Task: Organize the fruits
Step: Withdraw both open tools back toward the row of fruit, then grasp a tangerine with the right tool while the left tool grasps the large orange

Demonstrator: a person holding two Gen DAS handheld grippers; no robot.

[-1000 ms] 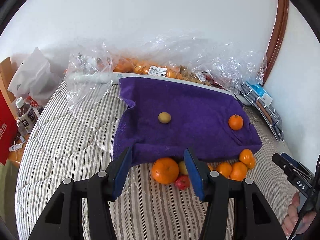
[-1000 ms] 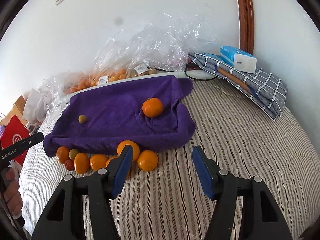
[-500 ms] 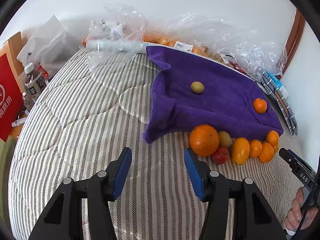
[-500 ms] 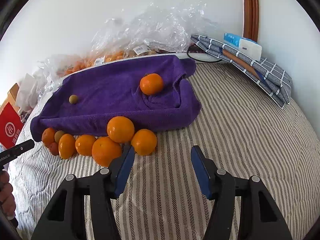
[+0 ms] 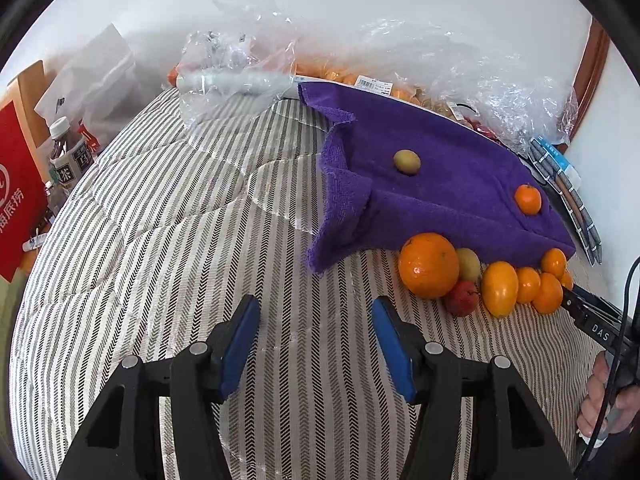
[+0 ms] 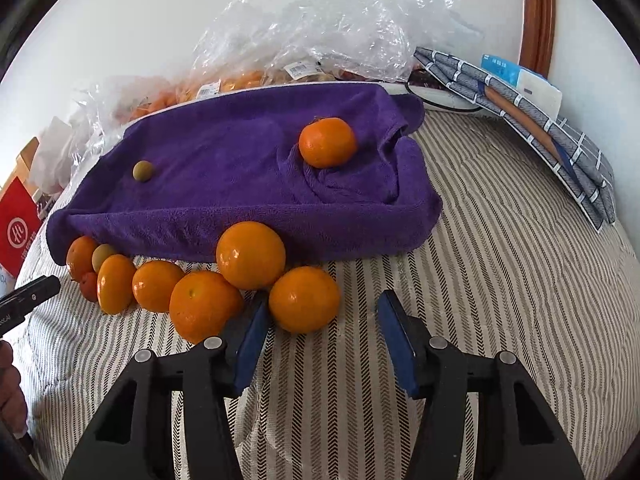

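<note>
Right tongs (image 6: 320, 334) agape beside orange (image 6: 304, 299)

The left gripper (image 5: 316, 340) is matte black plastic with triangular cut-outs in its arms, round silver screws near the knuckles, and flat blue pads (image 5: 239, 344) lining the inside of both fingers — the right gripper (image 6: 324, 340) is built the same way. Seen from the left wrist view, the right unit's body carries white "DAS" lettering and a thin black cable, gripped by a bare-skinned hand (image 5: 606, 396).
</note>
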